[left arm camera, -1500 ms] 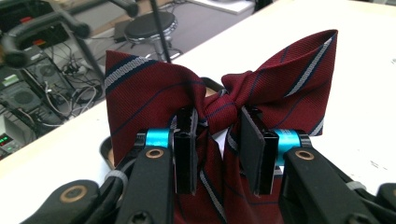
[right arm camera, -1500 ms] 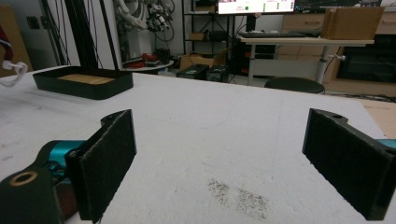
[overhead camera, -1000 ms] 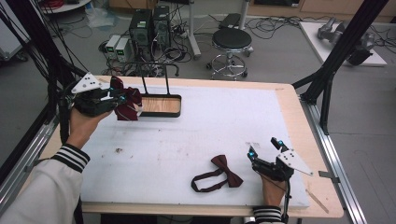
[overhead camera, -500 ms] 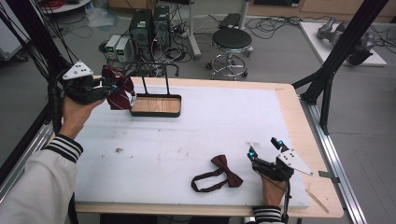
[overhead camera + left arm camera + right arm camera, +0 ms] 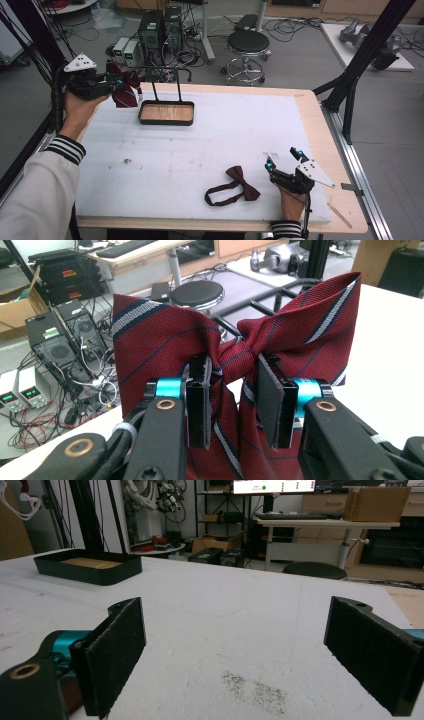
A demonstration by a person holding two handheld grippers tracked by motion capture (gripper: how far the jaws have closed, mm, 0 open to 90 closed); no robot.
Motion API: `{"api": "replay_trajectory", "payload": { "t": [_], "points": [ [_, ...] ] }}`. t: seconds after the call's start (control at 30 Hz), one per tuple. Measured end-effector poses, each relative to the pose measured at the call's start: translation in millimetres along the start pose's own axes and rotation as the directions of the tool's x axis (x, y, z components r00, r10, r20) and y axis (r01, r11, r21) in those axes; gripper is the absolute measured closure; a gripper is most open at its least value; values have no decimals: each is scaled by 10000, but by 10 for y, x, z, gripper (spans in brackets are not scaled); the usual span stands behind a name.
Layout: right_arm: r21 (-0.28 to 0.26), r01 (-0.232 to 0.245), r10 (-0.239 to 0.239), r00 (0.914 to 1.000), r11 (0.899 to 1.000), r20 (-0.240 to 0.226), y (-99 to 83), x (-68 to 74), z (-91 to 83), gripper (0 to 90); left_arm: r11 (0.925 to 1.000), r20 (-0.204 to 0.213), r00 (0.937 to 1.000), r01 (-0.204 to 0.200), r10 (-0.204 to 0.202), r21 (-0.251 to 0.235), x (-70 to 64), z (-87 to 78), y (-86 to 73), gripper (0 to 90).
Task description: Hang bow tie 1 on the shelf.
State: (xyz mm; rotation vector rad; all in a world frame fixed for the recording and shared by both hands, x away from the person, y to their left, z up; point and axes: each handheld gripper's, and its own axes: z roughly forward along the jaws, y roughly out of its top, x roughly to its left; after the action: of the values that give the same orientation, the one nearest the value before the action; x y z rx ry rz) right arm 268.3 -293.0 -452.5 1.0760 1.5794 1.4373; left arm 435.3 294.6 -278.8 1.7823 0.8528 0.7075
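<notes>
Left claw [image 5: 232,405] view: pinches striped bow tie [image 5: 165,340] knot.

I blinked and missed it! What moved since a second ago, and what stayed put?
The left gripper lifted the striped bow tie up and away from the table's left edge, toward the black rack. The right gripper and plain bow tie stayed put.

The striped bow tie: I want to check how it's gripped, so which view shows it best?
The left gripper view: the striped bow tie is close up there, with the left tongs shut on its knot. The high view shows it small, held up beside the stand. The right gripper view faces the table instead.
</notes>
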Motion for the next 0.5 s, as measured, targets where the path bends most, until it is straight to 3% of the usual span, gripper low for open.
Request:
{"api": "replay_trajectory", "payload": {
  "t": [0.5],
  "points": [
    [5,35,-35,10000,10000,21,0,2,1,89,9997,-356,9993,-96,104,211,146,67,127,685]
  ]
}}
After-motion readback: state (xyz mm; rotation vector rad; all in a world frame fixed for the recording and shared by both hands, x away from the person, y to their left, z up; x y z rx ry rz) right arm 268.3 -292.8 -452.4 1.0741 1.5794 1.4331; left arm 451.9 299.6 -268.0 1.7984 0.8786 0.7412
